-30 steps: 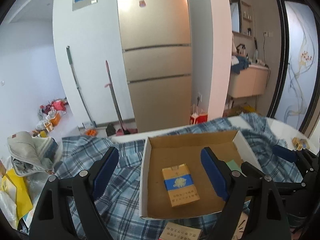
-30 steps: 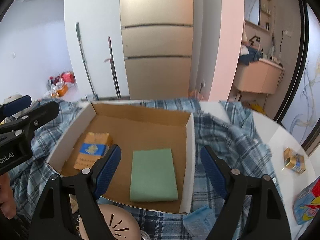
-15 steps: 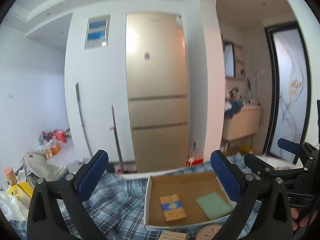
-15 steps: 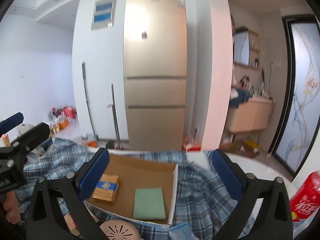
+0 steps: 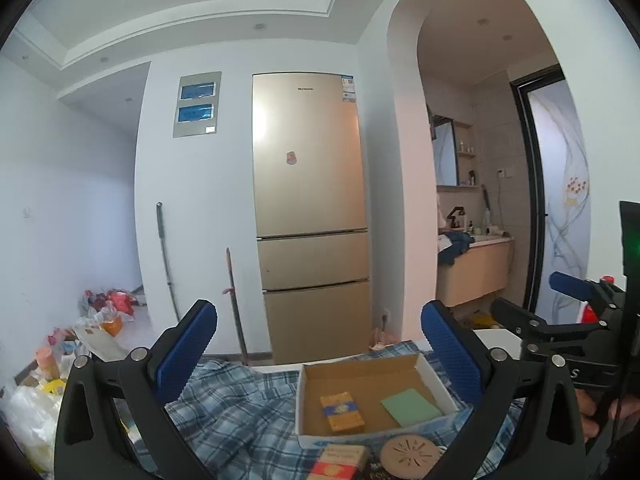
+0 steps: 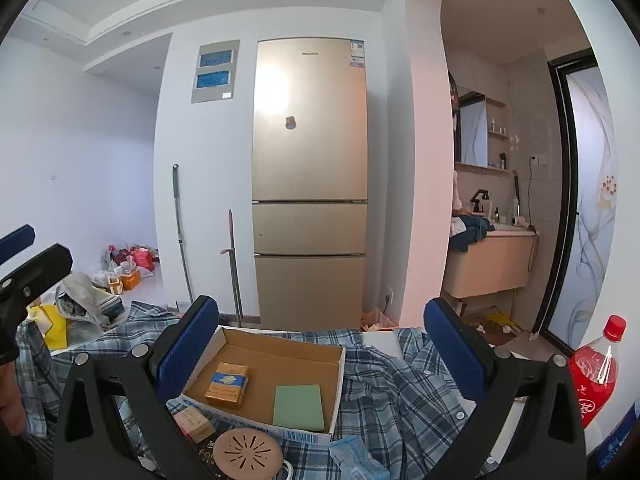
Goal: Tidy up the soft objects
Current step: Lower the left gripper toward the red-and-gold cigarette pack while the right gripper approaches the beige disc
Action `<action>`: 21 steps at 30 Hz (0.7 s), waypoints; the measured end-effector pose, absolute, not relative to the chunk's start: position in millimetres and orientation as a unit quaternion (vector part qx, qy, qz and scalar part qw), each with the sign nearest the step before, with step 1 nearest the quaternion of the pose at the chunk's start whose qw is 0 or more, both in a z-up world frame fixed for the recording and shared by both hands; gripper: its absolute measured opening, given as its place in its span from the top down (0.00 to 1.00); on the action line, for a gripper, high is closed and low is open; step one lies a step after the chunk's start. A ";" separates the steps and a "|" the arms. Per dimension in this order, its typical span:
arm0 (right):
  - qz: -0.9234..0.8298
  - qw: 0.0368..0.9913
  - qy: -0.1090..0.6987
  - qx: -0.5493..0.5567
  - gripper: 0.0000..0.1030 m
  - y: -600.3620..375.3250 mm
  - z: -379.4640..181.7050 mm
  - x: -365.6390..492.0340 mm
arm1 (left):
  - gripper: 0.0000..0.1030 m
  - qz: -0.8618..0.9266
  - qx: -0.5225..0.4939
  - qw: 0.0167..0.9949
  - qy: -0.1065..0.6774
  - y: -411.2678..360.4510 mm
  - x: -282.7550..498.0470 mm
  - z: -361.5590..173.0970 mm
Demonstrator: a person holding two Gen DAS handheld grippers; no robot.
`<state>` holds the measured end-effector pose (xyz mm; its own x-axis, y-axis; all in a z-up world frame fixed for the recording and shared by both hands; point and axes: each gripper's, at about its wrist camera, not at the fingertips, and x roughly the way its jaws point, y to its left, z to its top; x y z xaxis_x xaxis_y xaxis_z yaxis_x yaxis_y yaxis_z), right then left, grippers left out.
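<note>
An open cardboard box point(image 5: 312, 396) point(image 6: 340, 376) rests on a blue plaid shirt point(image 5: 240, 408) point(image 6: 400, 396) spread over the table. Inside lie an orange-and-blue cigarette pack point(image 5: 341, 412) point(image 6: 227, 385) and a flat green pad point(image 5: 411, 407) point(image 6: 298, 406). My left gripper point(image 5: 319, 350) is open and empty, held high above and behind the box. My right gripper point(image 6: 321, 352) is open and empty, also raised above the box. Each gripper shows at the edge of the other's view.
A round tan disc point(image 6: 246, 451) point(image 5: 410, 452), a small tan box point(image 6: 193, 424) point(image 5: 340, 460) and a blue packet point(image 6: 354, 460) lie in front of the box. A red soda bottle point(image 6: 596, 372) stands at right. A gold fridge point(image 5: 312, 216) and bags point(image 5: 60, 360) lie beyond.
Both grippers have risen and pulled back from the box, so it now looks small and low in both views. Both stay open and empty.
</note>
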<state>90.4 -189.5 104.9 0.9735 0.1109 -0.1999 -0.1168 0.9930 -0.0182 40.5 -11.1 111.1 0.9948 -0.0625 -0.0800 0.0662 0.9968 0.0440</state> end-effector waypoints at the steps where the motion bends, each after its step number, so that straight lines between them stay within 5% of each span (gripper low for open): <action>1: 0.063 0.993 0.098 -0.014 0.00 -188.8 103.2 88.6 | 0.00 -0.034 0.025 0.999 0.033 -10.6 36.1 107.7; 21: 0.096 0.985 0.144 -0.011 0.00 -178.0 25.2 93.2 | 0.00 -0.014 0.053 0.996 0.076 7.4 56.2 6.0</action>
<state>93.2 -178.0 25.2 0.9404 0.1855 -0.2849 -0.1916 0.9814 0.0066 56.2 7.4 6.0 0.9880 -0.0202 -0.1529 0.0362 0.9941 0.1025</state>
